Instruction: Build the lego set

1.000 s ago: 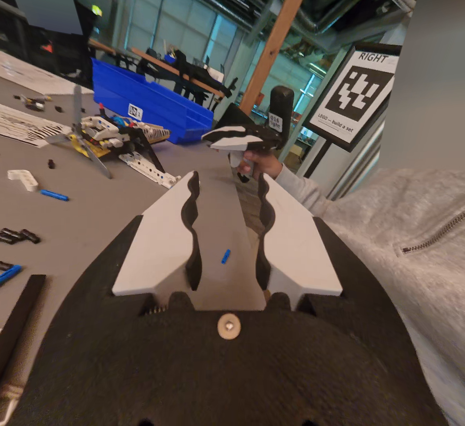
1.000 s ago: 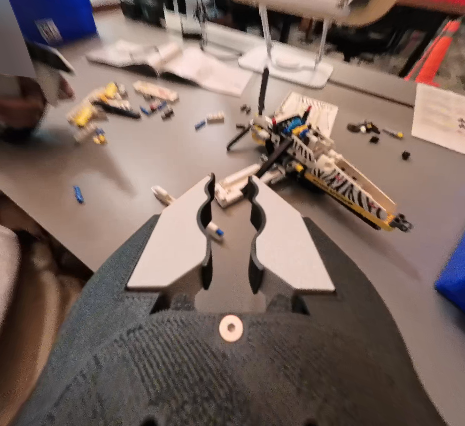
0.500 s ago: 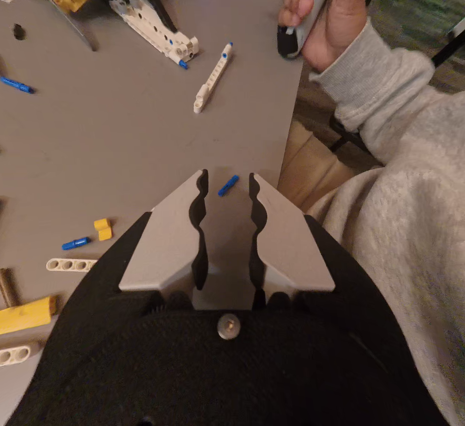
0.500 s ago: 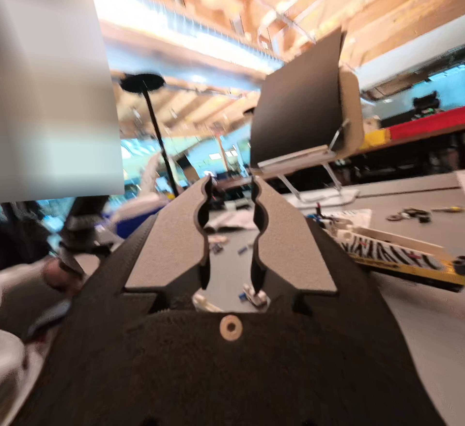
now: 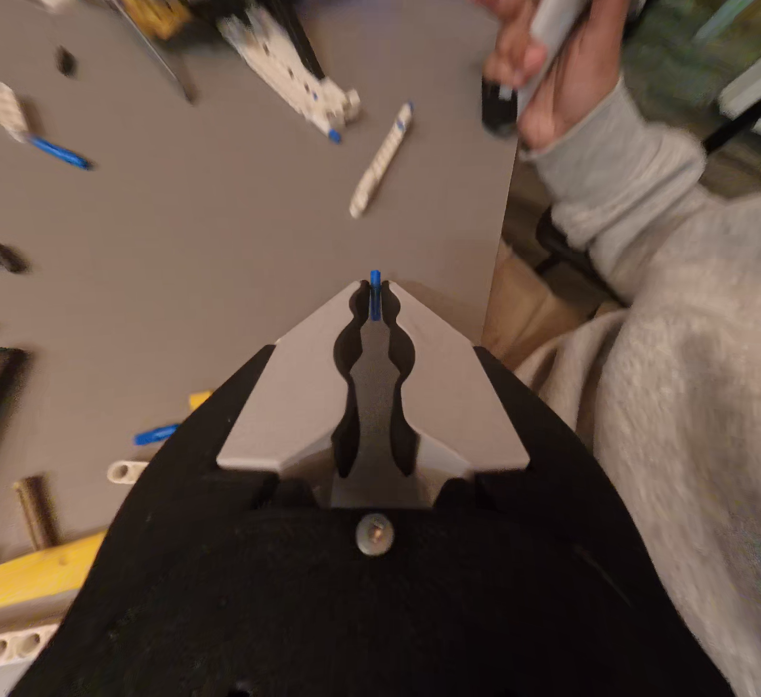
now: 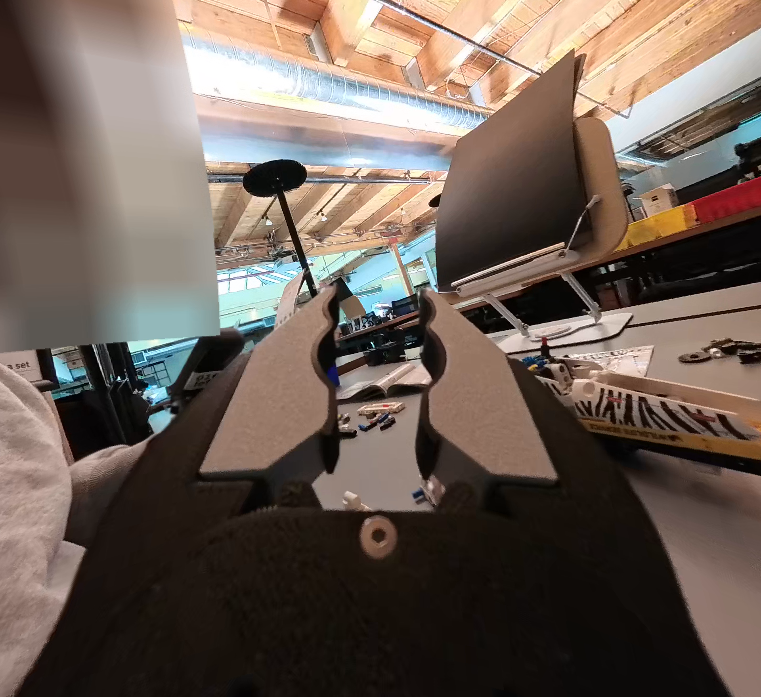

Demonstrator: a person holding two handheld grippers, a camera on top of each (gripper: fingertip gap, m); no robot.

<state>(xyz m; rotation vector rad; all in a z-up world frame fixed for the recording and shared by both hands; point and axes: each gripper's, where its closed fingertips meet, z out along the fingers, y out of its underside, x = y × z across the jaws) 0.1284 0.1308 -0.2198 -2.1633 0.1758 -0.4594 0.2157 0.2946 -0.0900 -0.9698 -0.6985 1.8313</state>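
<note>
A grey table (image 5: 206, 224) carried the work area. On its far side a dark panel (image 6: 510, 199) leaned back on a white folding stand (image 6: 568, 327). An open booklet (image 6: 383, 383) lay flat on the table near the stand. A black pole with a round disc top (image 6: 274, 183) stood upright behind the table. Overhead ran wooden ceiling beams (image 6: 412, 18) and a silver duct (image 6: 329, 84). Red and yellow bins (image 6: 700, 212) sat on a bench well apart. A grey sweatshirt sleeve (image 5: 617, 204) extended beside the table edge.

Matt grey table (image 5: 206, 224) — glossy plastic blue pin (image 5: 375, 298), fleecy sleeve (image 5: 617, 183)
</note>
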